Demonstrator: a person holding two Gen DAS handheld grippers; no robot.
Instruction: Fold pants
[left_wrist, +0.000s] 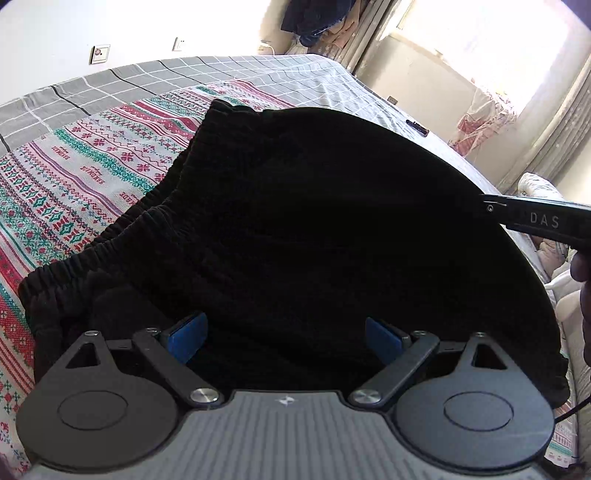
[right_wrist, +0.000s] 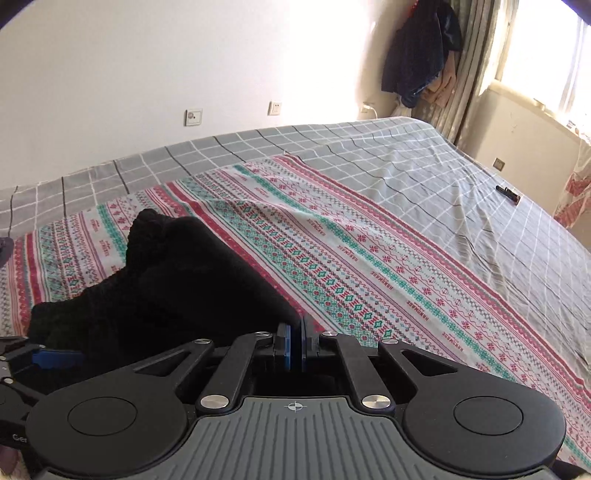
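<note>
The black pants (left_wrist: 314, 229) lie on a patterned blanket (left_wrist: 74, 173), with their elastic waistband (left_wrist: 122, 229) to the left. My left gripper (left_wrist: 286, 336) is open, its blue pads wide apart over the dark cloth. My right gripper (left_wrist: 484, 208) comes in from the right and pinches the pants' right edge, which bulges upward. In the right wrist view the right gripper (right_wrist: 295, 332) has its blue pads pressed together, and the black pants (right_wrist: 177, 280) reach up to their tips. One blue pad of the left gripper (right_wrist: 55, 358) shows at the lower left.
The blanket (right_wrist: 369, 266) lies on a bed with a grey checked sheet (right_wrist: 424, 166). A small dark object (right_wrist: 509, 194) lies on the sheet far right. Clothes (right_wrist: 417, 51) hang by the curtains in the corner. A hand (left_wrist: 581, 273) shows at the right edge.
</note>
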